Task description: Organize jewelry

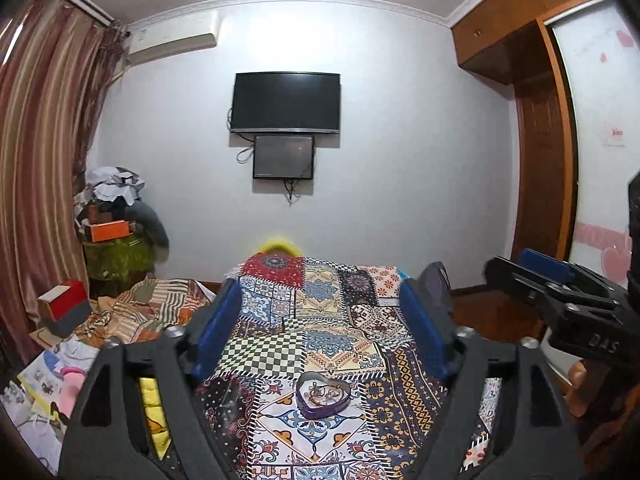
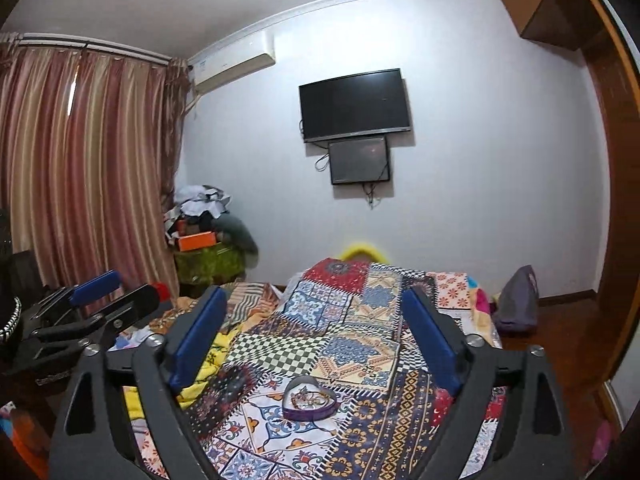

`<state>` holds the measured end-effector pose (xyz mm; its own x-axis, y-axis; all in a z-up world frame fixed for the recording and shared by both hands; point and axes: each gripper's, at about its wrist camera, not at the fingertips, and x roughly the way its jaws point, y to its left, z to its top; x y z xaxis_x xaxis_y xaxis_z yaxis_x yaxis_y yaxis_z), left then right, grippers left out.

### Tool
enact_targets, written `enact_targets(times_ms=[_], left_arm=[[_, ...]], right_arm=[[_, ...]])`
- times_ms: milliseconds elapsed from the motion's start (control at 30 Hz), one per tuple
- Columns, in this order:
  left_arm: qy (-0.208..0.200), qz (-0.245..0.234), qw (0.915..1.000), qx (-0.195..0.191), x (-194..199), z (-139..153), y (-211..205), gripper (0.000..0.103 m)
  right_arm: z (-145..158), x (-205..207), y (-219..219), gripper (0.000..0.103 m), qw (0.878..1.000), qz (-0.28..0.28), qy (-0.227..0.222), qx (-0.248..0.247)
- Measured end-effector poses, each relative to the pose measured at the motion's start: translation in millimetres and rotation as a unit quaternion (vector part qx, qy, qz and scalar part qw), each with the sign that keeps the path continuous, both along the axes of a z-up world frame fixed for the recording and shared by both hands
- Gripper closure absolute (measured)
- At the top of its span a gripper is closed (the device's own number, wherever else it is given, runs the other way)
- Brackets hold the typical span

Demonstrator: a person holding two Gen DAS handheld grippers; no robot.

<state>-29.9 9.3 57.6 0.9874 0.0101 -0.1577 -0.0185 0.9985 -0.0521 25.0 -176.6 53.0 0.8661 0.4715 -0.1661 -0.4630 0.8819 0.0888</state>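
Observation:
A purple heart-shaped tin [image 1: 324, 395] sits on the patchwork bedspread [image 1: 316, 312] with a tangle of jewelry [image 1: 326, 392] inside. It also shows in the right wrist view [image 2: 309, 398], with the jewelry [image 2: 308, 395] in it. My left gripper [image 1: 320, 320] is open and empty, held above and behind the tin. My right gripper [image 2: 316, 332] is open and empty, likewise above the tin. The right gripper appears at the right edge of the left wrist view [image 1: 560, 292]; the left gripper appears at the left of the right wrist view [image 2: 92, 304].
A pile of boxes and clothes [image 1: 116, 224] stands in the left corner by striped curtains [image 1: 44, 152]. Two screens [image 1: 286, 104] hang on the far wall. A wooden wardrobe [image 1: 536, 128] is at the right. A dark bag [image 2: 516, 300] lies at the bed's right edge.

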Motion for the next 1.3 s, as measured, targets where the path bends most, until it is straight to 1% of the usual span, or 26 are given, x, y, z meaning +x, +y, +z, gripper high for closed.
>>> enact_targets(times_ms=[33,133,467,600,1300], left_arm=[[0.0,-0.002,1.0,-0.006,-0.3,-0.1,2.1,0.012],[0.0,0.003,1.0,-0.008,-2.7,0.4,4.3,0.007],[-0.001,0.005,1.0,0.002,-9.0,-2.8,-2.8,0.004],[-0.002,0.007,1.0,0.006,-9.2,-2.7,-6.4,0.001],[-0.001,0.007,1.0,0.002,-7.4,-2.3,-7.2,0.001]], right_arm=[[-0.4,1.8,-0.5,0.002,1.0,-0.001,0.002,0.004],[-1.0,1.5,-1.4,0.001,1.0,-0.001,0.006,0.008],[-2.5,-9.0,-5.4,0.001,1.0,-0.005,0.005,0.007],[-2.8,-11.3,-4.9,0.001,1.0,-0.005,0.003,0.004],[-0.5,-13.1,-6.2,0.001,1.0,-0.008,0.007,-0.003]])
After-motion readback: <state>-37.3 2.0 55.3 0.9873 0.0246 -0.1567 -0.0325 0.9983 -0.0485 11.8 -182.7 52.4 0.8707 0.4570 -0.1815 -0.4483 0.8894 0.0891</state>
